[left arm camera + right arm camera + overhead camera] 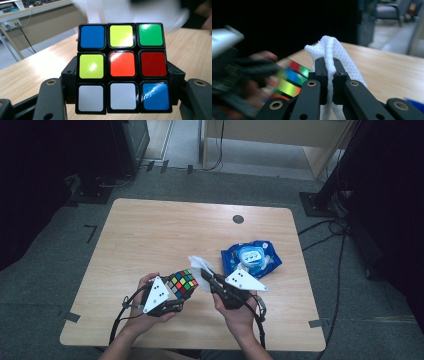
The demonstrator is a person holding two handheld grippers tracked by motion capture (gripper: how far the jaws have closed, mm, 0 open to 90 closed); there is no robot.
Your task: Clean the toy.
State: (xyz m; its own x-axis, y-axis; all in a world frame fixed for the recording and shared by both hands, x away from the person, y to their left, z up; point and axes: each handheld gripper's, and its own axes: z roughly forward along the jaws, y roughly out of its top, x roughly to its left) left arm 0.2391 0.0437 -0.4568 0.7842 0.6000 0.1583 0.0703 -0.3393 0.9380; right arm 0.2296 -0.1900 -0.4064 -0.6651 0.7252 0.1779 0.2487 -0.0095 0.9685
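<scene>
My left gripper (179, 296) is shut on a scrambled colour cube (182, 284) and holds it above the front of the wooden table (150, 230). In the left gripper view the cube (122, 67) sits between the jaws, one face toward the camera. My right gripper (206, 272) is shut on a white wet wipe (200, 264) just right of the cube. In the right gripper view the textured wipe (332, 50) sticks up from the closed jaws, with the cube (289, 77) blurred at the left. A blurred white shape hangs over the cube in the left gripper view.
A blue pack of wet wipes (252, 258) lies on the table right of my right gripper. A round grey cable hole (238, 219) sits near the far edge. Dark stands and cables line the floor on both sides.
</scene>
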